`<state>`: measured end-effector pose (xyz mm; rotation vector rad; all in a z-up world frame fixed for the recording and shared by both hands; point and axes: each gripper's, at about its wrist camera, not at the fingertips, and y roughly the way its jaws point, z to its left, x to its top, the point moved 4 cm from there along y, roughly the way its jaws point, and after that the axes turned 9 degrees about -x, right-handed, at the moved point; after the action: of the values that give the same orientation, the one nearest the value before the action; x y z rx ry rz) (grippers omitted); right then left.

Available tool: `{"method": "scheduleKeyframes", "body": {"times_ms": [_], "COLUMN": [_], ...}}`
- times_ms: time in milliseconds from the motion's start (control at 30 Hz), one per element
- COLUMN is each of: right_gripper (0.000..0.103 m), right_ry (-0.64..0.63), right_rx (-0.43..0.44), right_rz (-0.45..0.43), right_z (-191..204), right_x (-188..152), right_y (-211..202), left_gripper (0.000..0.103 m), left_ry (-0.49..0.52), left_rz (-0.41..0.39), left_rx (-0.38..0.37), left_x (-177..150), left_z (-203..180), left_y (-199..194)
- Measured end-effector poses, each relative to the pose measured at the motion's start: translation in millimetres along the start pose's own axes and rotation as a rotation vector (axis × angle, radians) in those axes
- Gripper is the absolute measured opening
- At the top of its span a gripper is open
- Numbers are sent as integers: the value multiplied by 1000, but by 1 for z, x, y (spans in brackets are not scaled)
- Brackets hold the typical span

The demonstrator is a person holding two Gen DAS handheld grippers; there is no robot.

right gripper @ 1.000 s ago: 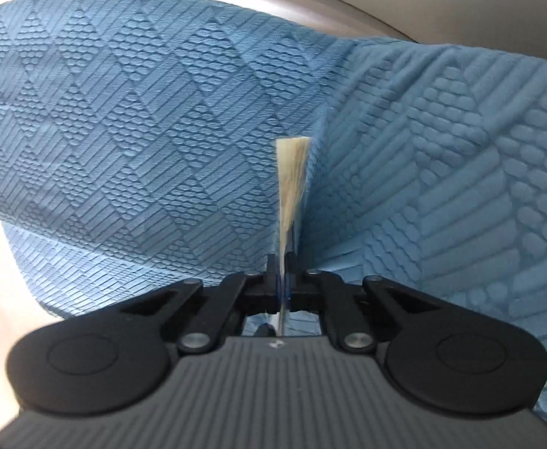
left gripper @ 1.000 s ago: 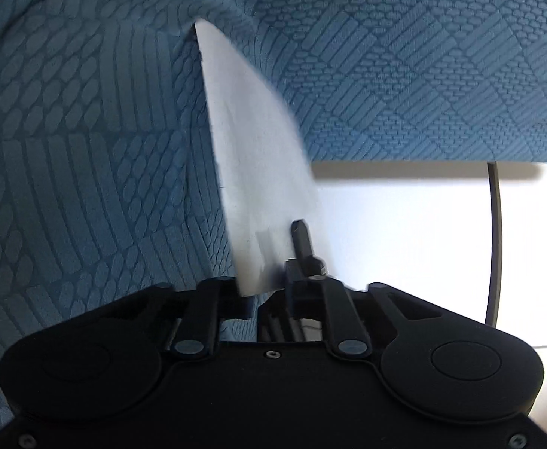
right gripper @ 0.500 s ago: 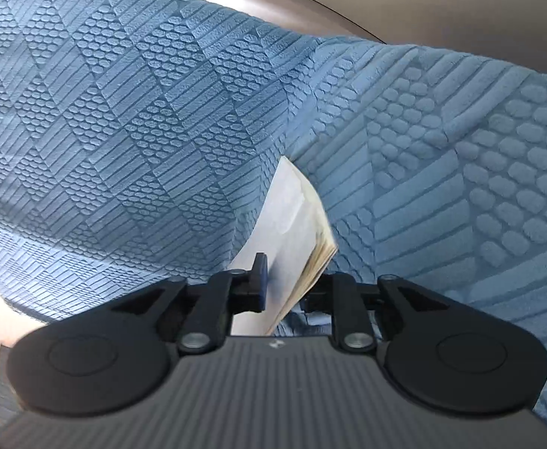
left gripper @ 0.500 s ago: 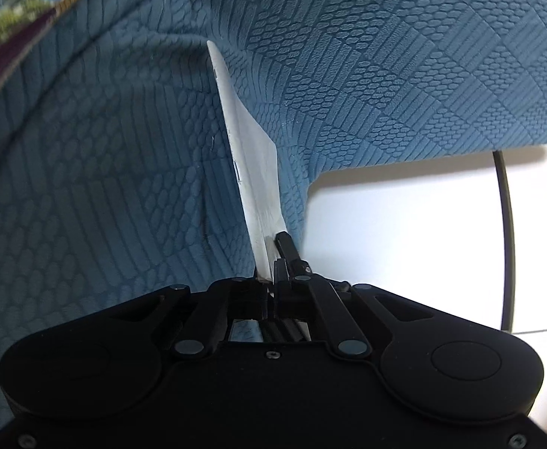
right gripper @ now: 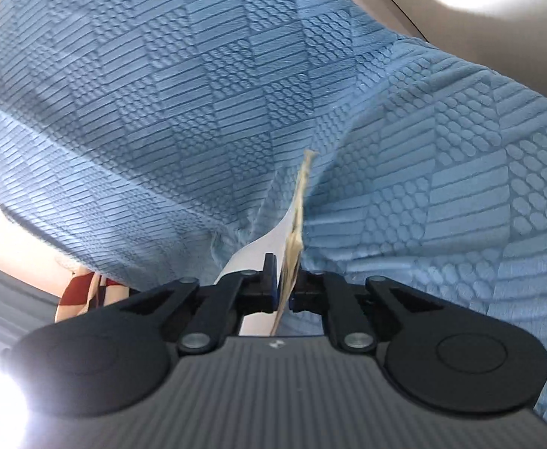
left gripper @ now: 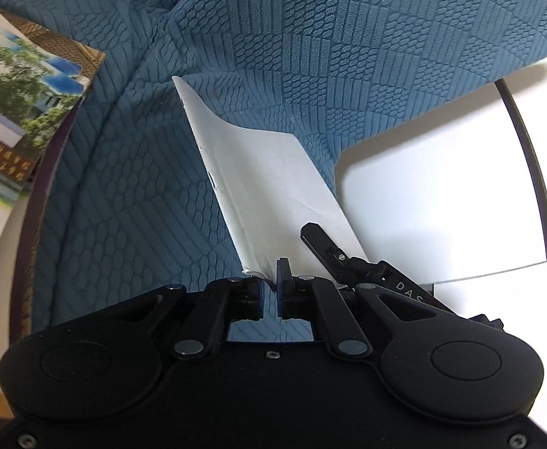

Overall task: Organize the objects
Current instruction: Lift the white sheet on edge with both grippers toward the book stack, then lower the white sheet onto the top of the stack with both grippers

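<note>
Mid-lift step: left hand-held gripper (left gripper: 271,280) and right hand-held gripper (right gripper: 283,280) each clamped on white booklet (left gripper: 269,183), right jaws just re-closed; blue cloth (left gripper: 311,56) beneath. Next: carry level, keep both grips firm.

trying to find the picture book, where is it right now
In the left wrist view the picture book lies at the far left edge, half under the blue textured cloth.
</note>
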<state>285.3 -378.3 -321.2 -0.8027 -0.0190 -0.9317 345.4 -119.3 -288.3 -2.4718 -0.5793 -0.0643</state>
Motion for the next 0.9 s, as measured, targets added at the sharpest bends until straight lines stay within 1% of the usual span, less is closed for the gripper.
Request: {"method": "scheduleKeyframes", "body": {"times_ms": [67,167,233,300,433,500,667,767,900], "right_gripper": [8,8,9,9,9,9,9,9,9], "right_ry": [-16,-24,-38,-37,-56,-72,-152,-171,-200], "right_rx": [-6,-7,-12,8,30,27,32,43,57], "right_rz": [-7,0,-3,-18,-49,-57,-82,-84,-77], "right_z": [5,13,23,35,66,83,129,153,182], "right_x": [-6,-16,-21,-25,-30,-32,-39,-44,-55], "right_y": [-8,-19,-26,-36,-54,-60,-74,-77,-77], "left_gripper": [5,5,5,5,5,5,5,5,6], "left_ry": [-16,-2,-5,0,21,29,83,103,105], "left_rz": [5,10,12,-3,-27,-40,-81,-100,-132], "left_rx": [-14,10,10,11,-13,-27,-35,-47,-60], "left_x": [-4,-4,-3,3,10,13,22,28,39], "left_z": [-1,-6,-9,-12,-22,-26,-40,-41,-36], "left_y": [-13,-33,-49,-62,-94,-111,-150,-174,-204]}}
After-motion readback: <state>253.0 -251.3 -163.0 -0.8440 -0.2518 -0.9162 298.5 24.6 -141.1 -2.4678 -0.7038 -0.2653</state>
